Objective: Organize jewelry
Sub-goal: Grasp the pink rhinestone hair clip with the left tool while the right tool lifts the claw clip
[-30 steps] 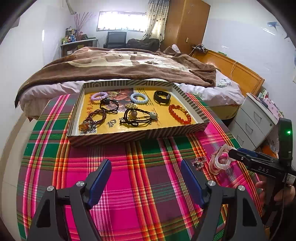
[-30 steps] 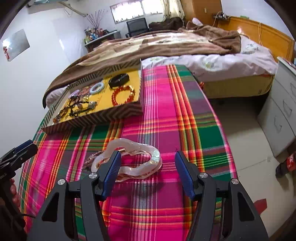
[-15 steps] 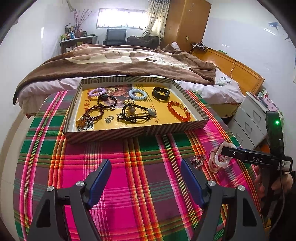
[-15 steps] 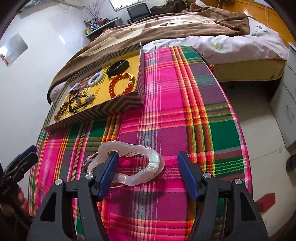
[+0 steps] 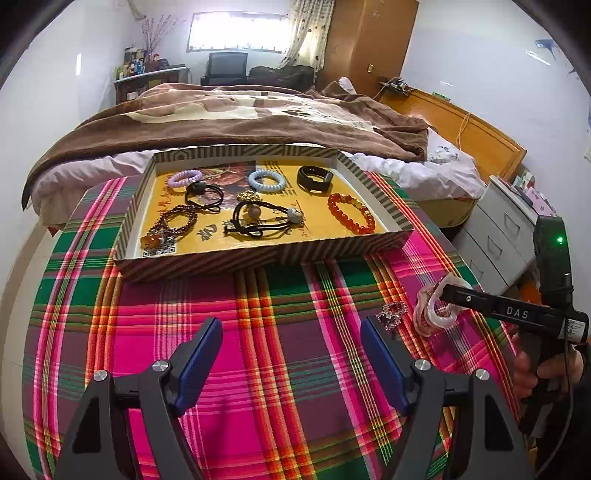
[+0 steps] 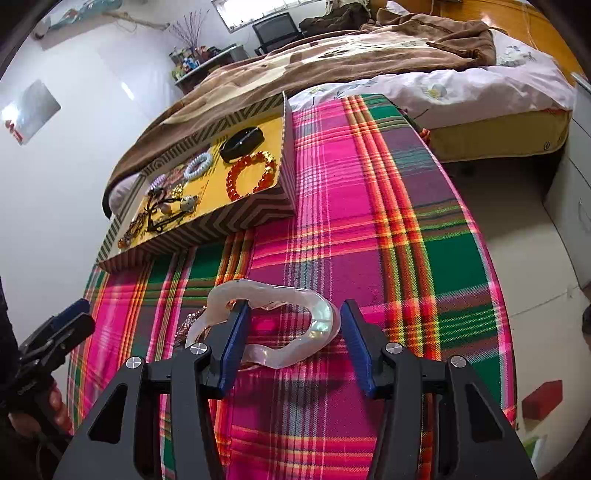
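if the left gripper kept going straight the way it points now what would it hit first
Most likely the bare plaid tablecloth: the left gripper points down at it with nothing between its open fingers. The striped tray lies further on, and the small sparkly brooch sits off to the right, though depth is uncertain.

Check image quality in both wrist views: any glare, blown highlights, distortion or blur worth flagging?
Left wrist view: window blown out white, strong fisheye bending of the plaid tablecloth, dark vignette corners, tray sharp. Right wrist view: same barrel distortion, horizon tilted, glare sheen on the pearly bangle, soft shadow under the right gripper, no motion blur.
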`<state>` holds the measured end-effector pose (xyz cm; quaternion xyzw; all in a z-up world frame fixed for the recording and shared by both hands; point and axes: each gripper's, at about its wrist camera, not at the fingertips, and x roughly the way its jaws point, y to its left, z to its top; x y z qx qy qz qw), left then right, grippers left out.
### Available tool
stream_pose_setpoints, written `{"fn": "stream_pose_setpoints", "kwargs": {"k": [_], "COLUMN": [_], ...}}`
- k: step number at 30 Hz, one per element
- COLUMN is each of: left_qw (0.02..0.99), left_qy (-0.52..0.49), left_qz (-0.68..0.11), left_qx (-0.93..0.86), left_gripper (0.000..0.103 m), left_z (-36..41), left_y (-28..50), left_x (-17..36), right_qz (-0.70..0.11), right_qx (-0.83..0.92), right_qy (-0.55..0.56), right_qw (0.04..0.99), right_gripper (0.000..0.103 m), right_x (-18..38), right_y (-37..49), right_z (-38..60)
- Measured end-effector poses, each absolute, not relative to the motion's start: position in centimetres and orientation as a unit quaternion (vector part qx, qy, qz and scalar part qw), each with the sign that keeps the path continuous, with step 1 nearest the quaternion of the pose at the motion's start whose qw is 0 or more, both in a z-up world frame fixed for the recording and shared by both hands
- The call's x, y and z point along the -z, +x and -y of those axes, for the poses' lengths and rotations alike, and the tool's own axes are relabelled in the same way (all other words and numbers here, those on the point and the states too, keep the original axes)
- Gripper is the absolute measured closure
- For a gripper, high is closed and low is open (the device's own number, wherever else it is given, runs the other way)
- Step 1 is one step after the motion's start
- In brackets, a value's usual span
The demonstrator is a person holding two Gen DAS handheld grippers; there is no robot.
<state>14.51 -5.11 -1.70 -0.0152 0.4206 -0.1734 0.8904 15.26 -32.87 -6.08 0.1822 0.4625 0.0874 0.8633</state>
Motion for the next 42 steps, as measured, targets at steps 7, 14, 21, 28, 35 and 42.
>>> {"fn": "stream_pose_setpoints", "kwargs": {"k": [7,14,21,28,35,42], "left_qw": [0.879,0.86,0.846,0.844,0.85,0.851], "left_qy": [0.004,0.036,0.075,0.116,0.128,0.128], "left_qz": [-0.43,-0.442,-0.454,-0.449,-0.438,-0.438], "left_qx": [0.206,0.253,0.268,0.269,0.264,0.259], "left_gripper": [0.027,0.027,0.027,0.027,0.055,0.085], "left_z": [7.4,11.2,14.4,16.1,16.2,16.0], "left_y": [15.1,16.0,17.1,17.4,17.3,17.6], "left_x": [2.5,3.8,5.6,6.5,6.3,6.1], "right_qz": [-0.442,-0.425,-0.417,-0.408,-0.407,-0.407], "right_qx": [-0.079,-0.065,-0.055,-0.058,-0.062,-0.063], "right_qy": [0.219,0.233,0.236,0.244,0.244,0.242], "right_qw": [0.866,0.873,0.876,0.878,0.878,0.878], "right_gripper": [0.053,0.053,0.053,0.053,0.053,0.053], "right_x": [5.5,4.8,4.5,4.1,4.0,3.9], "right_y": [13.6,12.0,11.0,10.6,10.5,10.2], "right_z": [35.0,36.6,37.5,38.3,38.4,38.2]}}
